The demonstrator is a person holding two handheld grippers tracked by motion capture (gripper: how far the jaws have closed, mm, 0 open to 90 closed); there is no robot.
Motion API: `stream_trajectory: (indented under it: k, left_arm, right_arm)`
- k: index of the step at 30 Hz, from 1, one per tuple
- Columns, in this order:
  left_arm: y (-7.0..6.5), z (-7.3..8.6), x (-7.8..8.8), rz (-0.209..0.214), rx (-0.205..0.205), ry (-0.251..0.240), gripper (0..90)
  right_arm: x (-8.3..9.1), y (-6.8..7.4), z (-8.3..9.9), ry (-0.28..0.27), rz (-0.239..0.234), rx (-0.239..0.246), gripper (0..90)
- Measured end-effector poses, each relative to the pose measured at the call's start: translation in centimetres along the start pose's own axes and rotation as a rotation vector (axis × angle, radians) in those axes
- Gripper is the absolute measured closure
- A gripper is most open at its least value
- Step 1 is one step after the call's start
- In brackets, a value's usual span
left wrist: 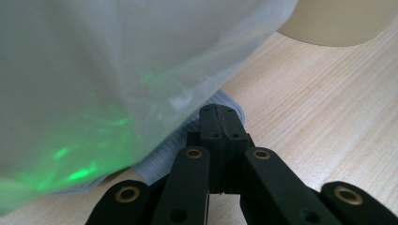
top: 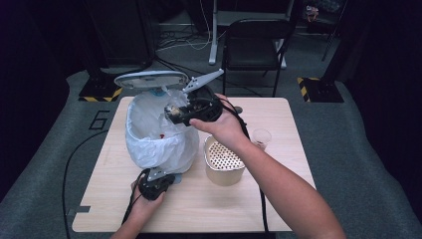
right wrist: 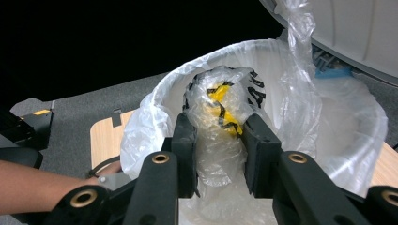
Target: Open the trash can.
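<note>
Right gripper view puts your right gripper over the mouth of the lined bin, jaws clamped on a crumpled plastic wrapper with yellow and black print; what is inside the wrapper is hard to make out. Your left gripper is clenched on nothing, resting at the bin's foot, the liner hiding the base. The wooden table carries a perforated container and a small cup; a folding chair stands in the dim room behind.
</note>
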State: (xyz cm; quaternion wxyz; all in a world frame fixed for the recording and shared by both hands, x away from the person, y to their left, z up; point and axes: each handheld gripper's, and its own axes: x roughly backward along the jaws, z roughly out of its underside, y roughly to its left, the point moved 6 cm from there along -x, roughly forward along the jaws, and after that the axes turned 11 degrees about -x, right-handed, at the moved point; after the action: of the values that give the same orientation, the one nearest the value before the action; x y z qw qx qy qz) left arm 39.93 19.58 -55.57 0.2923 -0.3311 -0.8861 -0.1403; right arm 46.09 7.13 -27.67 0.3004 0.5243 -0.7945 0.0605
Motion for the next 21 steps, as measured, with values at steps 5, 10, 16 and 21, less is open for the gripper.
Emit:
stream_trajectory:
  k: [5, 10, 16, 21]
  left_arm:
    - [0.0, 0.0, 0.0, 0.000, -0.001, 0.001, 90.0]
    - [0.0, 0.0, 0.0, 0.000, -0.003, 0.000, 90.0]
    - [0.0, 0.0, 0.0, 0.001, -0.003, 0.001, 90.0]
    - [0.0, 0.0, 0.0, 0.000, -0.002, 0.000, 90.0]
  right_arm:
    - [-1.0, 0.2, -0.2, 0.003, -0.002, 0.007, 69.5]
    - [-2.3, 0.2, -0.5, 0.009, -0.005, 0.003, 69.4]
    - [-3.1, 0.2, -0.7, 0.016, 0.002, 0.010, 69.3]
    - [-4.0, -0.2, -0.7, 0.020, 0.019, 0.008, 69.2]
